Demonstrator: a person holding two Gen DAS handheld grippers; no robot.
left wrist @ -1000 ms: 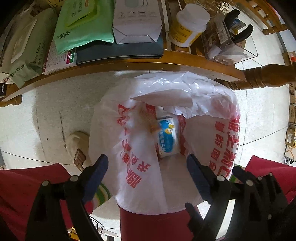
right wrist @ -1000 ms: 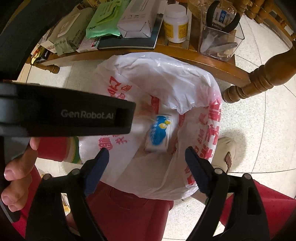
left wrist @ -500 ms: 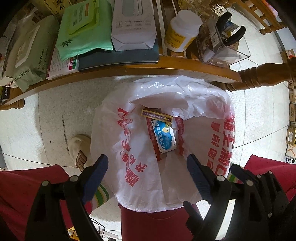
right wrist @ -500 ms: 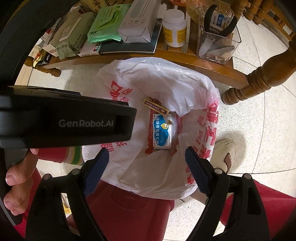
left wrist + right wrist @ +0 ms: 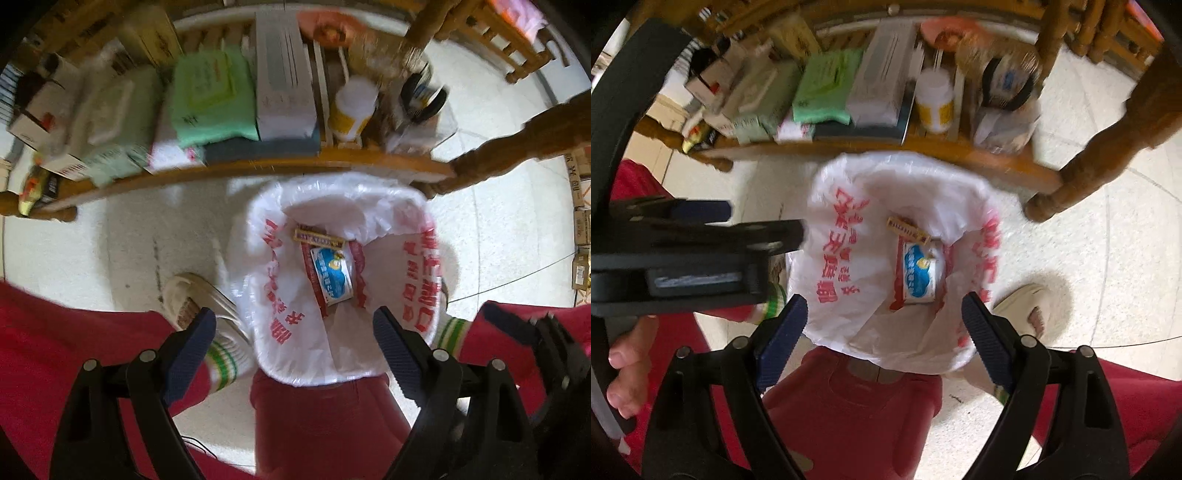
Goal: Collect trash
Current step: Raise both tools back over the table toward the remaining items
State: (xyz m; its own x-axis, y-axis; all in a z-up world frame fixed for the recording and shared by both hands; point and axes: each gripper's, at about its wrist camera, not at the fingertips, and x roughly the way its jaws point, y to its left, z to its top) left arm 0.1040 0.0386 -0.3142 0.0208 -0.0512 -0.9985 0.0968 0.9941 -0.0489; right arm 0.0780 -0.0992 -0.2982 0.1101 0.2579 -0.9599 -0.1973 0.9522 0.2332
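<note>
Both your left gripper [image 5: 293,330] and right gripper [image 5: 884,319] hang wide and empty above the thin white plastic bag with red lettering [image 5: 280,317] lining the red bin [image 5: 325,417]. Inside lie a small blue-and-white carton [image 5: 332,277] and a flat yellow box [image 5: 319,238]: light, crushable. Pinch the slippery bag by its rim.

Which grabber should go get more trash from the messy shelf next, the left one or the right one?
Probably the left gripper. Both are open and empty above the trash bag, but its view faces the shelf squarely. From the right gripper, the left one blocks part of the shelf's left end.
</note>
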